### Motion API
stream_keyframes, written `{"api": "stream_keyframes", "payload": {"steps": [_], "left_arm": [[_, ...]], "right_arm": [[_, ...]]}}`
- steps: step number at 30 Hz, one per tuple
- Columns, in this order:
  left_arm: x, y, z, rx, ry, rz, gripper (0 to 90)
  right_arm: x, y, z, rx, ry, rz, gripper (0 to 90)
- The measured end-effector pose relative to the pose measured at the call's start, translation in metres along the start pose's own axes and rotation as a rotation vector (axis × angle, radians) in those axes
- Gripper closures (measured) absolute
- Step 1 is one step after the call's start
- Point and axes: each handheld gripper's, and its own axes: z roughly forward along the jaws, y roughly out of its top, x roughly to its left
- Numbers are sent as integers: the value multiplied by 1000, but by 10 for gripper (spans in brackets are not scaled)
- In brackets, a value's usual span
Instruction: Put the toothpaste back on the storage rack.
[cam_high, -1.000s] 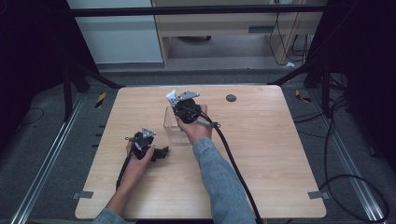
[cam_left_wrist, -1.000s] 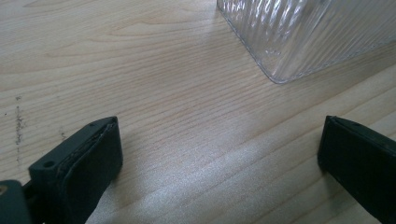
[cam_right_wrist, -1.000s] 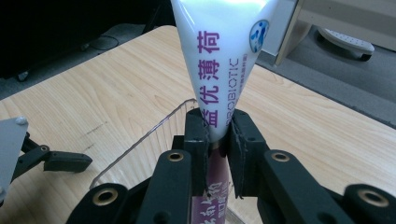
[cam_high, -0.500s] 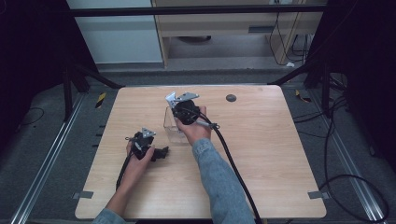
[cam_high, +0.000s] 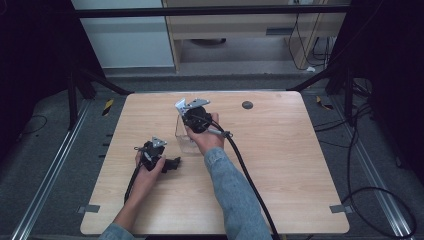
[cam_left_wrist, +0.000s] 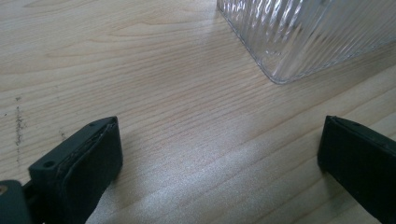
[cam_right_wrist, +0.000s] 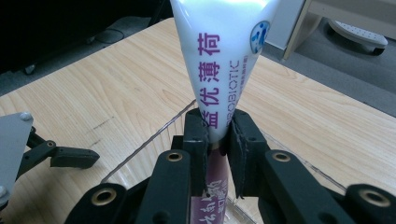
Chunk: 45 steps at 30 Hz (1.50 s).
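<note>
My right gripper (cam_right_wrist: 217, 135) is shut on a white tube (cam_right_wrist: 219, 60) printed with purple characters, pinching it partway along its length. The tube's wide flat end points away from the camera, and its lower part hangs over a clear ribbed glass container (cam_right_wrist: 144, 135). In the high view the right gripper (cam_high: 188, 118) sits above that container (cam_high: 186, 141) near the table's middle, with the tube's white end (cam_high: 180, 106) past it. My left gripper (cam_high: 175, 163) rests low on the table, open, with bare wood between its fingers. In the left gripper view (cam_left_wrist: 219, 158) the container's corner (cam_left_wrist: 308, 37) lies just ahead.
The wooden table (cam_high: 280, 165) has a small dark round spot (cam_high: 247, 105) near its far edge. Black cables trail from both grippers toward the near edge. A dark frame, floor cables and a cabinet surround the table.
</note>
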Motion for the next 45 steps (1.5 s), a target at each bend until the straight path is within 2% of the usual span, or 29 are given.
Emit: {"api": "stream_keyframes", "payload": {"steps": [4,9,16,29,45], "left_arm": [[0,0,0,0,0,0,0],[0,0,0,1,0,3,0],[0,0,0,0,0,3,0],[1,0,0,4,-1,7,0],[1,0,0,3,-2,7,0]], "right_arm": [[1,1,2,4,4,0,778],[4,5,6,21,1,-34,776],[7,8,10,27,1,-42,772],[4,9,13,31,12,-10,764],[3,9,12,27,24,-8,740]]}}
